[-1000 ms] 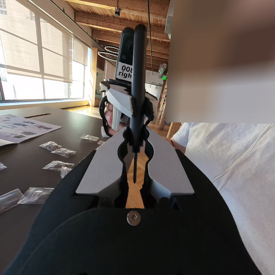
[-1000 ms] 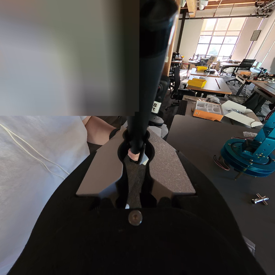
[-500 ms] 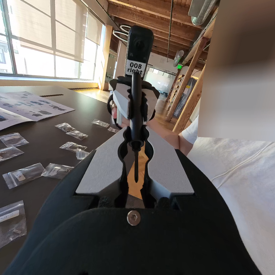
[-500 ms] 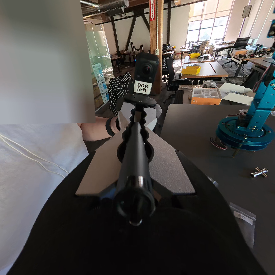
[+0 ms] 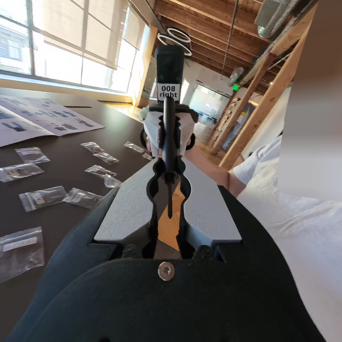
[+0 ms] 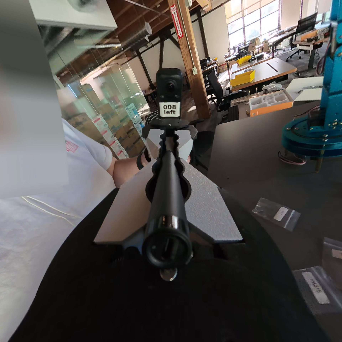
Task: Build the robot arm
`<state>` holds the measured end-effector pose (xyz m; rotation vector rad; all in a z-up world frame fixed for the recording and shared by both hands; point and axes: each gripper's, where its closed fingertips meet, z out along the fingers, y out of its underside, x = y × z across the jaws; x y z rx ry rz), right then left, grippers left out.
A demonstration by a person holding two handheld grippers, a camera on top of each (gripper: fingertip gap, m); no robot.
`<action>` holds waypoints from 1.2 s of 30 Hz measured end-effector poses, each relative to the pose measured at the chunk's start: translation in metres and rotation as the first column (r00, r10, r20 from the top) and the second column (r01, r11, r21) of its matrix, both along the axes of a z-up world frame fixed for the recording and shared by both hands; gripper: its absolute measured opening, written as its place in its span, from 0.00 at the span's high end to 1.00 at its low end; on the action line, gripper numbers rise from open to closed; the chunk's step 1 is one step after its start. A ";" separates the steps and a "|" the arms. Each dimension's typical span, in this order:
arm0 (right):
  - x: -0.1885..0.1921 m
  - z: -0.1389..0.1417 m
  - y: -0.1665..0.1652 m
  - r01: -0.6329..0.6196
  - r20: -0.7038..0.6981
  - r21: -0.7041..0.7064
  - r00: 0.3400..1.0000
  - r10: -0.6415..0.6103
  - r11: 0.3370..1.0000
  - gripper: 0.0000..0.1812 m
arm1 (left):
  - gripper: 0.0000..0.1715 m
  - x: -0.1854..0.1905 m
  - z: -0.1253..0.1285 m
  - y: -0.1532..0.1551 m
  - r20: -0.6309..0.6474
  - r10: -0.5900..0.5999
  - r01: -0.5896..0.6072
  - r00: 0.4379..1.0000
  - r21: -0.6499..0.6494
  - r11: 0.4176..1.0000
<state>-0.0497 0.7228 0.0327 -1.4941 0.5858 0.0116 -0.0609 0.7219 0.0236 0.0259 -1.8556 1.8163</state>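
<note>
A black screwdriver [image 5: 168, 151] hangs level between my two grippers, which face each other above the edge of a dark table [image 5: 64, 162]. My left gripper [image 5: 168, 161] is shut on the front of the handle, just behind the collar. The thin metal shaft points back into the gap between its jaws. My right gripper [image 5: 169, 129] is shut on the handle farther along. In the right wrist view the screwdriver [image 6: 167, 194] runs through my right gripper [image 6: 168, 163], butt end toward the camera, to my left gripper [image 6: 169, 142] beyond.
Several small clear bags of parts [image 5: 42, 198] and an open instruction sheet [image 5: 46, 118] lie on the table. A blue robot arm base [image 6: 314, 133] and more bags [image 6: 277, 214] are on the right. A person in a white shirt [image 5: 286, 231] stands close beside the grippers. Left and right tips are no more than a few centimetres apart. Both grippers' tips are roughly 30 cm from the blue robot arm base [image 6: 314, 133].
The screwdriver has swung from upright to level, and both grippers have turned with it to face each other. Both have kept their hold.
</note>
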 end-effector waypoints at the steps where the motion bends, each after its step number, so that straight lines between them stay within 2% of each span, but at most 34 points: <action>1: 0.002 -0.002 -0.001 -0.001 -0.033 0.024 0.999 0.002 1.000 0.91 | 0.91 0.002 -0.001 -0.001 -0.015 0.005 -0.005 1.000 0.008 1.000; 3: 0.004 -0.005 -0.002 0.001 -0.058 0.056 0.998 0.002 0.998 0.91 | 0.91 0.007 -0.004 -0.002 -0.070 0.007 -0.005 0.998 0.035 0.999; 6: 0.007 -0.014 -0.007 0.027 -0.040 0.028 0.999 -0.026 0.999 0.88 | 0.91 0.013 -0.007 -0.003 -0.149 0.008 0.000 0.989 0.059 0.998; 10: 0.011 -0.014 -0.013 0.070 -0.073 0.097 0.995 -0.063 0.993 0.83 | 0.91 0.018 -0.012 -0.003 -0.113 0.048 -0.038 0.992 0.090 0.995; 14: 0.015 -0.017 -0.017 0.113 -0.100 0.123 0.990 -0.101 0.986 0.84 | 0.90 0.018 -0.015 -0.006 -0.078 0.068 -0.059 0.995 0.107 0.993; 19: 0.021 -0.023 -0.021 0.172 -0.093 0.072 0.982 -0.165 0.983 0.85 | 0.91 0.020 -0.017 -0.009 -0.082 0.075 -0.065 0.994 0.115 0.991; 30: 0.025 -0.025 -0.025 0.204 -0.065 0.042 0.977 -0.201 0.978 0.84 | 0.91 0.022 -0.018 -0.013 -0.075 0.082 -0.073 0.994 0.119 0.990; 36: 0.025 -0.027 -0.025 0.177 -0.082 0.055 0.982 -0.172 0.983 0.86 | 0.90 0.023 -0.021 -0.014 -0.071 0.082 -0.073 0.994 0.127 0.989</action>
